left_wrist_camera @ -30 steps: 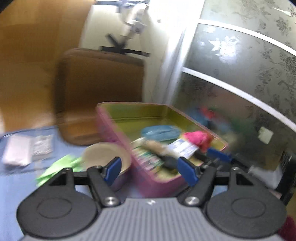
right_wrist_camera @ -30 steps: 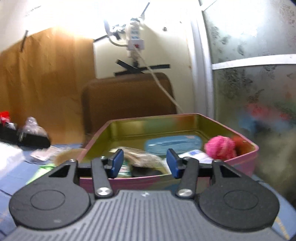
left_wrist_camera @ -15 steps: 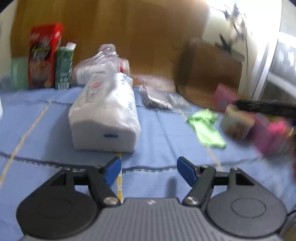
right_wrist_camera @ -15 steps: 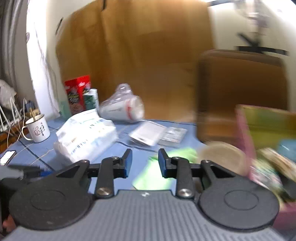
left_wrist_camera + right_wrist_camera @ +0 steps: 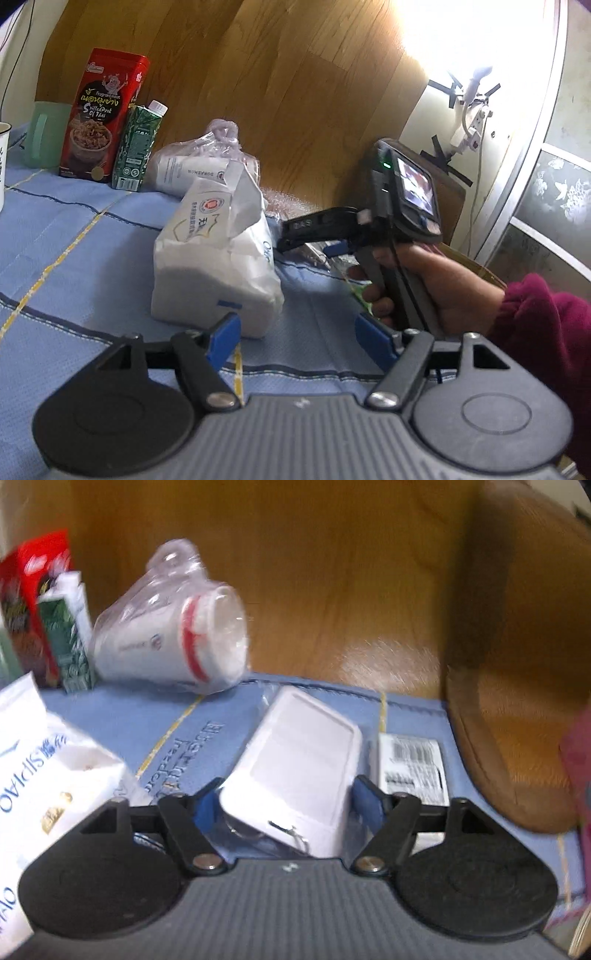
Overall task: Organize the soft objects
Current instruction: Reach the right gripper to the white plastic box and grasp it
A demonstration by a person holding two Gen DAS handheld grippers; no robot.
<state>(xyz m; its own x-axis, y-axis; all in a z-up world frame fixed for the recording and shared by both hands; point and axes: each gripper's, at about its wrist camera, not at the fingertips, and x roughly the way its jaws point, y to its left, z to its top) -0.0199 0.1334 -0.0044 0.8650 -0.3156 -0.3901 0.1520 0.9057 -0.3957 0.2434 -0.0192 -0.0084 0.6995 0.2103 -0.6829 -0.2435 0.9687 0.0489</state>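
Observation:
A soft white tissue pack lies on the blue cloth, just ahead of my left gripper, which is open and empty. Its edge shows at the left of the right wrist view. My right gripper is open, its fingers either side of a flat white packet in clear wrap lying on the cloth. In the left wrist view the right gripper reaches in behind the tissue pack, held by a hand in a maroon sleeve.
A bagged stack of paper cups, a green carton, a red snack box and a green mug stand along the wooden wall. A barcoded packet lies right of the white packet. A brown board leans at right.
Both grippers have swung left, away from the pink tin, to the tissue pack and packets. The right gripper narrowed, then opened wide and came low over the white packet.

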